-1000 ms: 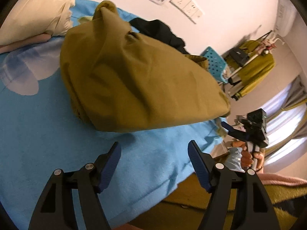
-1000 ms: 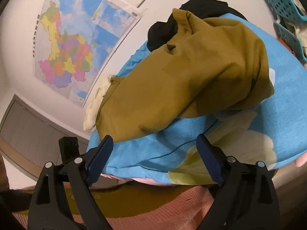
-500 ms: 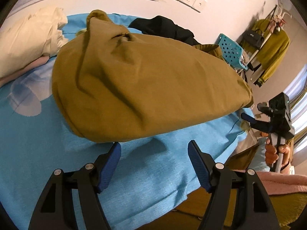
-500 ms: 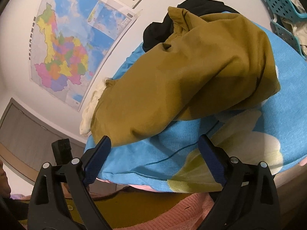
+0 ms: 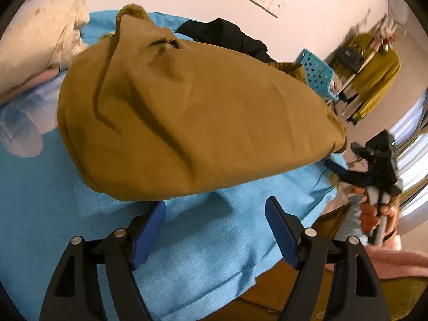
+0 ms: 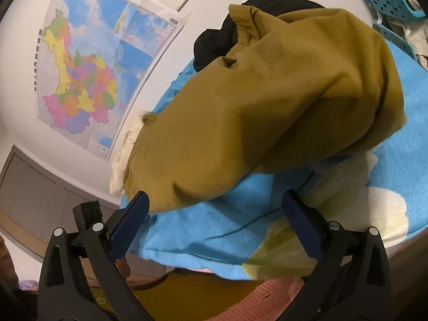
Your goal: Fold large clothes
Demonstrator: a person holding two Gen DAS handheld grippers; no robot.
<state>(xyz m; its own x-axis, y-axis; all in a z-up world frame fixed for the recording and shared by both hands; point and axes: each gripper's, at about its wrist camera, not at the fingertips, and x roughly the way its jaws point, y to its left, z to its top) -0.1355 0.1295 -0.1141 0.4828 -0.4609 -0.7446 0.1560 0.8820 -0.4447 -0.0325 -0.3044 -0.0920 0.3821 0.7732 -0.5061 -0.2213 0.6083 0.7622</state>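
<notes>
A large mustard-brown garment (image 5: 187, 123) lies bunched in a heap on the blue blanket (image 5: 53, 214) of a bed. My left gripper (image 5: 215, 206) hovers just short of the heap's near edge, jaws opening, with only blanket between them. At the right of that view a hand holds my right gripper (image 5: 374, 171) beside the garment's far corner. In the right wrist view the garment (image 6: 267, 107) fills the middle. My right gripper (image 6: 214, 196) is opening wide, its left pad against the cloth's lowest edge. No pad presses on the cloth.
A black garment (image 5: 227, 34) lies behind the heap by the wall. Cream bedding (image 5: 40, 34) sits at the far left. A turquoise plastic basket (image 5: 318, 72) and a clothes rack (image 5: 374, 75) stand beyond the bed. A map (image 6: 88, 72) hangs on the wall.
The left gripper has come closer to the garment, which now reaches its tips. The jaws of both grippers have spread wider, the right's more plainly. The garment itself has kept its shape.
</notes>
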